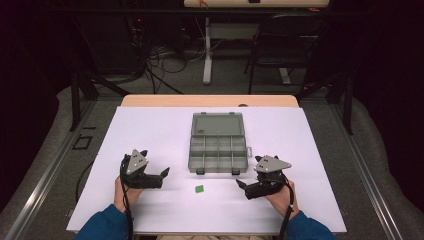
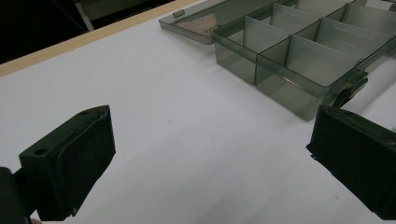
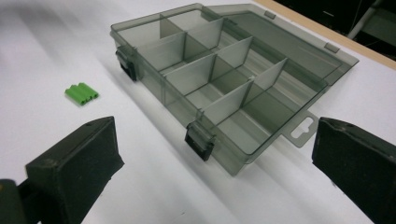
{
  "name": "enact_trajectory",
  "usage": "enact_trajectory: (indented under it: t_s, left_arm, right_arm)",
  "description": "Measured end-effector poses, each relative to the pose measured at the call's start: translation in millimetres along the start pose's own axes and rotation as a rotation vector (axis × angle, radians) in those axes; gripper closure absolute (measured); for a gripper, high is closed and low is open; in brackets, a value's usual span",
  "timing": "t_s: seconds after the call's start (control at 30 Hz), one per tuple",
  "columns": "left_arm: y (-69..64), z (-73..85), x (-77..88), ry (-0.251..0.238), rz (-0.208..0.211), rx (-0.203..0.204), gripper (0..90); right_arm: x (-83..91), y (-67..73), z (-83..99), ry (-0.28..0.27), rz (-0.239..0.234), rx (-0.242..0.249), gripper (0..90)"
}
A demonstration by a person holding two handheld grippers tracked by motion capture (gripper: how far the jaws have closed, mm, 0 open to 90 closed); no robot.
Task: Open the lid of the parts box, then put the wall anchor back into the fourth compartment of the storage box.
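On a white table (image 1: 150,135), seen from above, lay an open smoky-grey plastic box (image 1: 218,142), its lid folded flat on the far side and its tray split into small compartments, all of them bare as far as could be seen. Two black latches sat on its near wall. Nearer the person, between the two hands, lay a small green block (image 1: 199,188), close in front of the box but not touching it. In the right gripper view the block (image 3: 81,93) looked like a few short ridged tubes joined side by side.

The left gripper (image 1: 150,176) rested on the table to the left of the block, its jaws spread wide and holding nothing. The right gripper (image 1: 251,189) rested to the right, jaws equally wide and bare.

The block was probably light, hard plastic, slick and apt to skid on the smooth table. Pinching it across its flat long sides, low and square, seemed the safest hold.
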State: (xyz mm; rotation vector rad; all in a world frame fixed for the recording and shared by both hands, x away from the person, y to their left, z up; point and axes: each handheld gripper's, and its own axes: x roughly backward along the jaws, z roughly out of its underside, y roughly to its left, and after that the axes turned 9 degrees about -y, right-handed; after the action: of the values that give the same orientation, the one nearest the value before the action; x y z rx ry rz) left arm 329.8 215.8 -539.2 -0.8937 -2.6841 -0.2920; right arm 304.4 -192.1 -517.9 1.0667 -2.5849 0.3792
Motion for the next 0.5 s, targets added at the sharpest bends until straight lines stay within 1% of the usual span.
enact_trajectory:
  t_s: [0.1,0.23,0.33,0.5]
  left_arm:
    - [0.7,0.3,-0.7,-0.002,0.001,0.001,0.1]
    - [3.1,0.3,-0.4,-0.009,-0.004,-0.005,0.1]
    - [5.1,1.3,-0.7,-0.008,-0.004,0.006,0.1]
    - [5.9,2.1,-0.6,-0.006,-0.004,0.018,0.1]
  right_arm:
    - [-1.3,2.6,-0.2,0.013,-0.008,0.013,0.0]
    - [-1.9,5.4,-1.9,0.024,-0.020,0.018,0.0]
    - [-2.5,7.4,-3.4,0.029,-0.039,0.002,0.0]
    - [-4.7,14.0,-5.9,0.038,-0.076,0.009,0.0]
